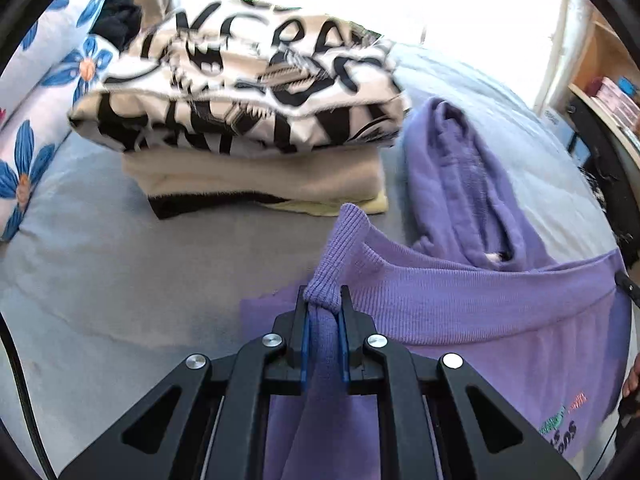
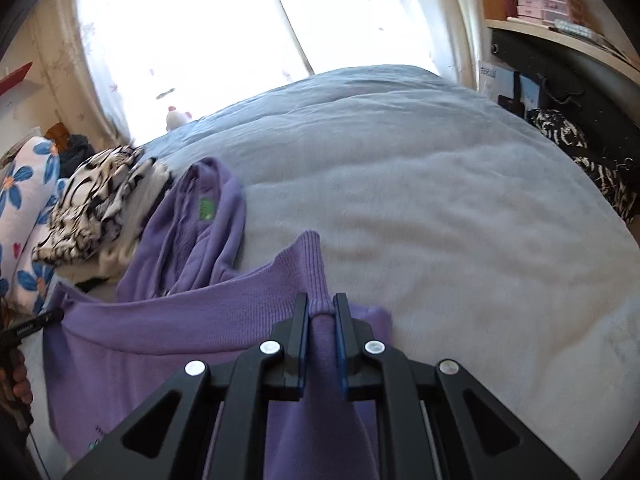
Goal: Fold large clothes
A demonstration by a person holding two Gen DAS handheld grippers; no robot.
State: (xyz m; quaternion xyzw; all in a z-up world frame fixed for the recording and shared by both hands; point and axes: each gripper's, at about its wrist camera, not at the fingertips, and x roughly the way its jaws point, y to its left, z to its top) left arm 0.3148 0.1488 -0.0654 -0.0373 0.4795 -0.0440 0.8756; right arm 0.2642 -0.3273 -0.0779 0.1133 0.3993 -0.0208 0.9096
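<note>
The purple hoodie (image 1: 460, 308) lies on the gray bed (image 1: 120, 280). My left claw (image 1: 323, 312) and right claw (image 2: 321, 316) each pinch a hem corner, tight. The hem stretches sideways between them; the hood (image 1: 460, 184) lies ahead, near the folded pile (image 1: 248, 120).

Strong daylight from the window (image 2: 192, 40) burns out to white, while the fisheye edges bend and the folded pile (image 1: 248, 92) is blurred.

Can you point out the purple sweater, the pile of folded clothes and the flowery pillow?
purple sweater (image 1: 460, 300): left wrist view, ribbed hem band.
pile of folded clothes (image 1: 248, 80): left wrist view, black-and-white top garment.
flowery pillow (image 2: 24, 196): right wrist view, blue flower print.
</note>
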